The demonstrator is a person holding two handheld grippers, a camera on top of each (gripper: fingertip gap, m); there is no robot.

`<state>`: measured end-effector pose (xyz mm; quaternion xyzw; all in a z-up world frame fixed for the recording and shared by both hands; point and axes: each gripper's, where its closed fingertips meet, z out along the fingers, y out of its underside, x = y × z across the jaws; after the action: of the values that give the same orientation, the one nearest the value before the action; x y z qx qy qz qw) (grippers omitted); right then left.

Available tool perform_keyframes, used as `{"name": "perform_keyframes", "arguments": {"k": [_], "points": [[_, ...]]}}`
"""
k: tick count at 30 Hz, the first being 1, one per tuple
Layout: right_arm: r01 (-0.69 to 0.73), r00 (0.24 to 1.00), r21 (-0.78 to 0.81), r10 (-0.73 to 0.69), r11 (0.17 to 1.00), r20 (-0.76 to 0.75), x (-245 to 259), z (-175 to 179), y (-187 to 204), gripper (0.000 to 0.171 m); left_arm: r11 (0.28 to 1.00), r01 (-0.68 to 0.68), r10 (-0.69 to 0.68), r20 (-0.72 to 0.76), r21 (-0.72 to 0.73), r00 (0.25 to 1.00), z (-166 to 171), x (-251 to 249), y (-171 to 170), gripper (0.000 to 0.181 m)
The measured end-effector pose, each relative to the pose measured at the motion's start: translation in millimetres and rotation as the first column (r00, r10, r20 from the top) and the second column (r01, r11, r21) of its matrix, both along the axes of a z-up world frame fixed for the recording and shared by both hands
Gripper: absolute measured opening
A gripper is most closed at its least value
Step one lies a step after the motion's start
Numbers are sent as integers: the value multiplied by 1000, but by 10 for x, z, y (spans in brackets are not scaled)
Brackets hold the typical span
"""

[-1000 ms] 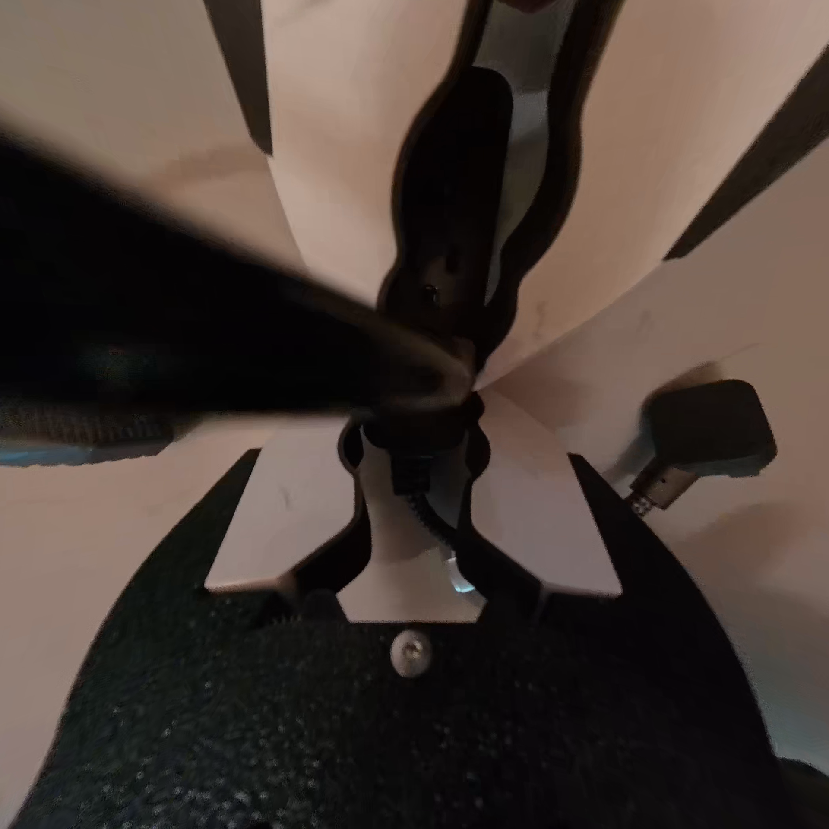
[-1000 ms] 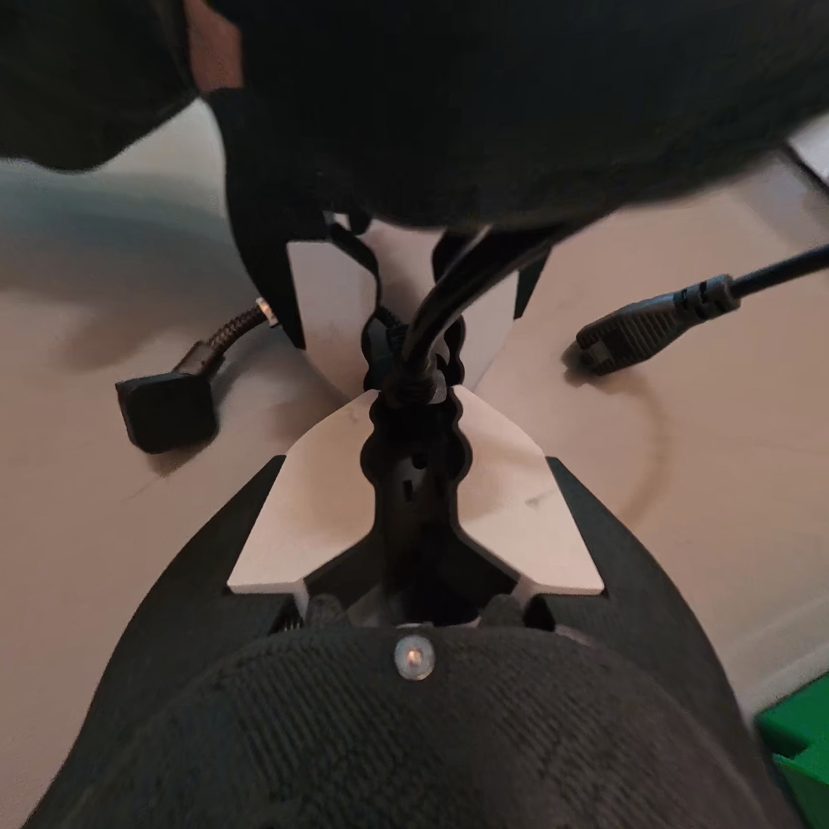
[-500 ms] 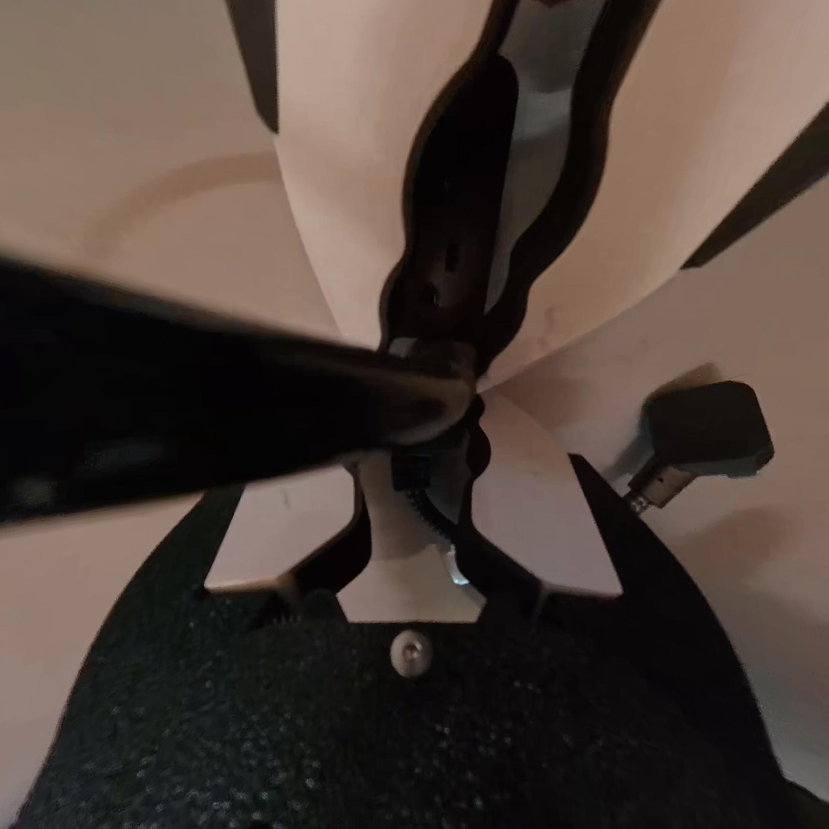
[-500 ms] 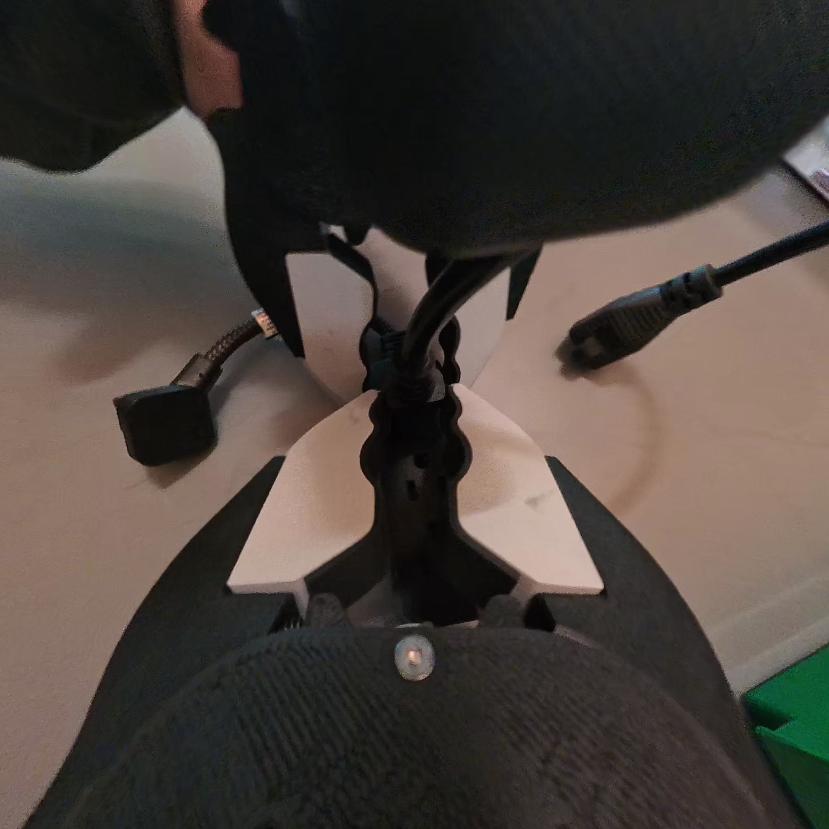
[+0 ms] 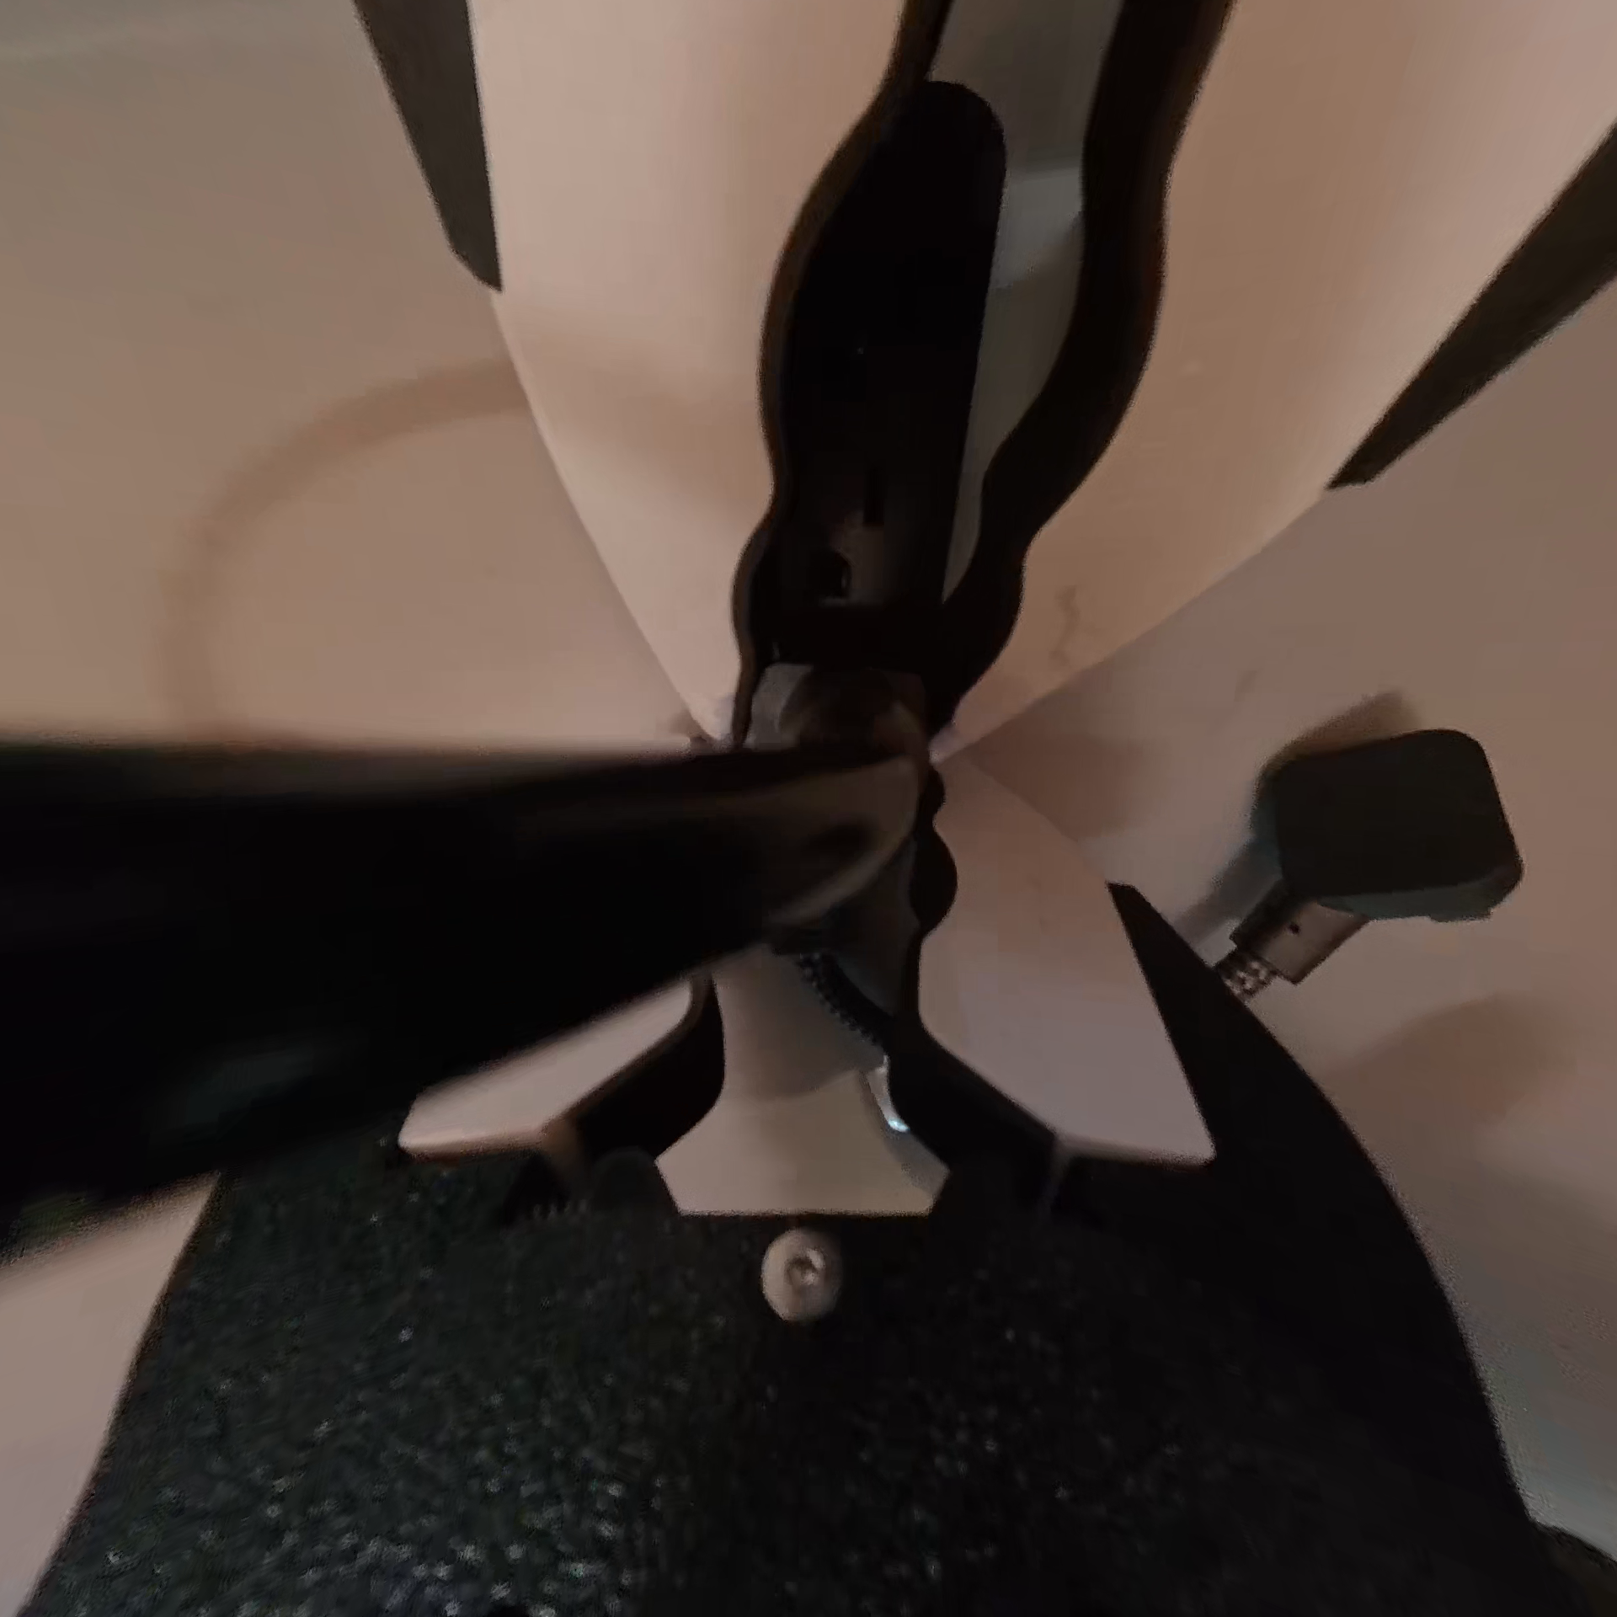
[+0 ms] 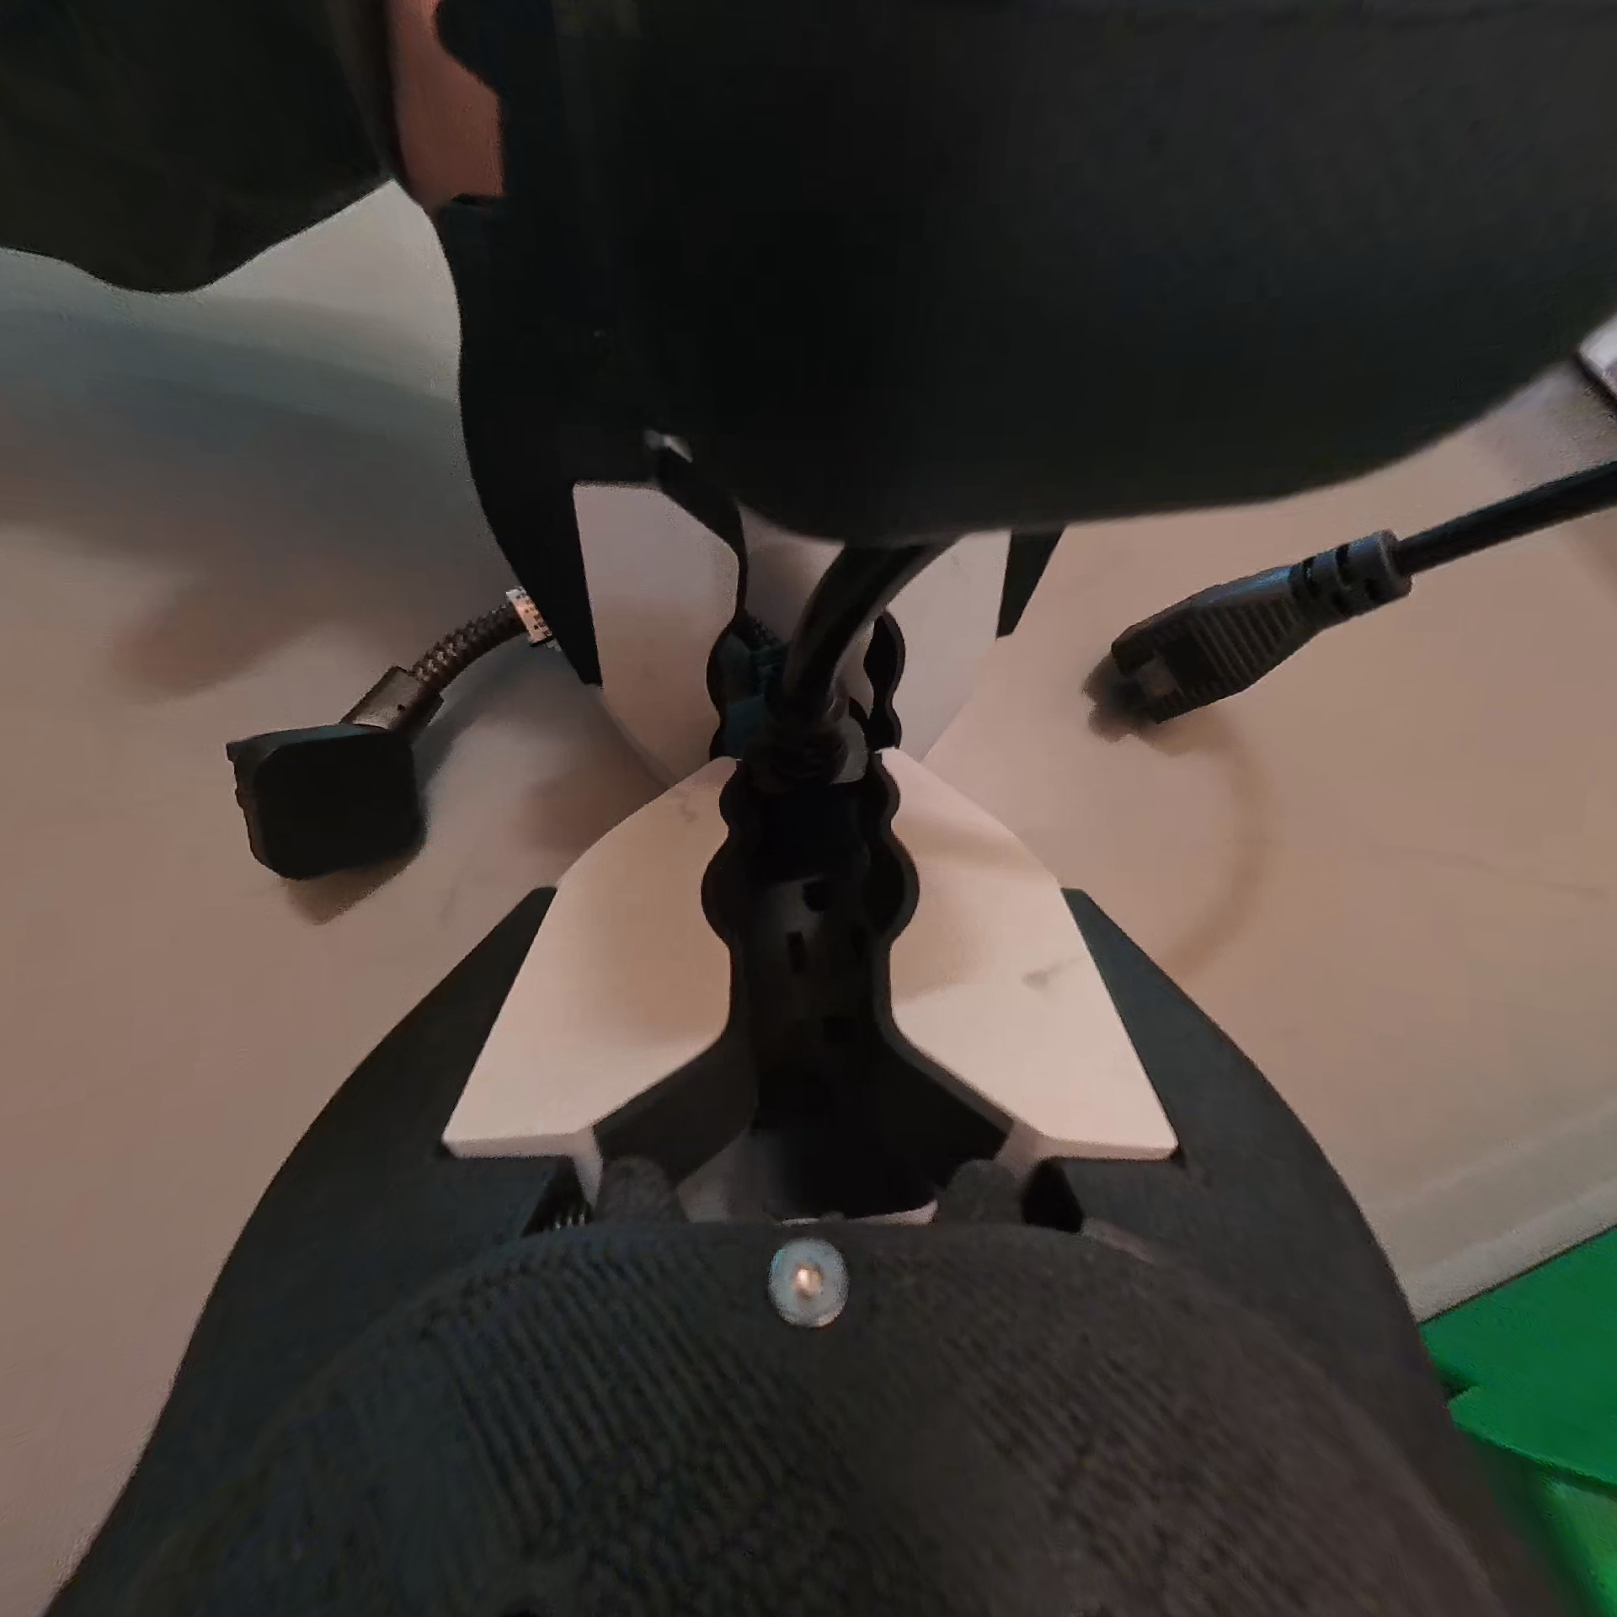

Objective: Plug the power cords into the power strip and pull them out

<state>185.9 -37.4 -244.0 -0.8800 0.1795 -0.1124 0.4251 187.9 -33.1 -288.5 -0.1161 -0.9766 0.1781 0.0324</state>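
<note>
1. My right gripper (image 6: 809, 770) has its fingers pressed onto the black power strip (image 6: 809, 927), which runs lengthways between them.
2. My left gripper (image 5: 840, 884) faces it tip to tip, pinching a black plug (image 5: 862, 910) right at the strip's end; I cannot tell whether the plug is seated in a socket.
3. A thick black cord (image 6: 836, 612) rises from that meeting point.
4. On the pale table (image 6: 1312, 875), a square black plug (image 6: 328, 801) with a braided lead lies left of the grippers.
5. A ribbed black plug (image 6: 1225, 630) lies to the right, loose.
</note>
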Motion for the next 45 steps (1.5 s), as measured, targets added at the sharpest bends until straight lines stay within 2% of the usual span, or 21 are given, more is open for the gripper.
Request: {"name": "perform_keyframes", "arguments": {"k": [3, 5, 8, 11, 16, 19, 22, 27, 31, 33, 41, 45], "points": [[9, 999, 51, -7, 999, -41, 84, -10, -13, 24, 999, -50, 49, 18, 10, 999, -4, 56, 6, 44], [37, 999, 69, -35, 997, -34, 109, -8, 35, 24, 999, -46, 46, 23, 18, 999, -7, 103, 53, 44], [-12, 1000, 20, 12, 1000, -7, 77, 5, 96, 24, 1000, -26, 26, 4, 12, 1000, -3, 63, 110, 45], [8, 1000, 78, -6, 997, -30, 121, -7, 117, 24, 998, -50, 49, 23, 24, 999, -10, 96, 145, 44], [-34, 999, 3, 34, 999, 3, 94, 14, 167, 24, 999, -37, 37, -2, -27, 999, 1, 75, 166, 44], [-4, 999, 98, 8, 995, -39, 195, -5, 175, 24, 997, -71, 71, 21, 3, 997, -10, 161, 201, 44], [-41, 999, 13, 41, 999, 22, 154, 25, 240, 24, 998, -38, 38, -12, -41, 999, 3, 145, 228, 44], [-41, 999, 55, 42, 998, -26, 226, 22, 248, 23, 994, -95, 94, -13, -49, 995, 0, 196, 245, 44], [-72, 997, -44, 72, 996, 4, 177, 43, 273, 24, 994, -72, 70, -34, -82, 997, 12, 145, 243, 44], [-60, 998, 21, 61, 998, -35, 208, 37, 245, 23, 991, -109, 106, -34, -78, 994, 9, 166, 231, 44], [-49, 999, -68, 48, 997, -15, 166, 20, 249, 25, 995, -44, 46, 13, -94, 999, 22, 146, 230, 43], [-39, 999, -39, 38, 998, -32, 153, 8, 237, 25, 980, -115, 107, -52, -166, 993, 71, 116, 185, 43]]}}
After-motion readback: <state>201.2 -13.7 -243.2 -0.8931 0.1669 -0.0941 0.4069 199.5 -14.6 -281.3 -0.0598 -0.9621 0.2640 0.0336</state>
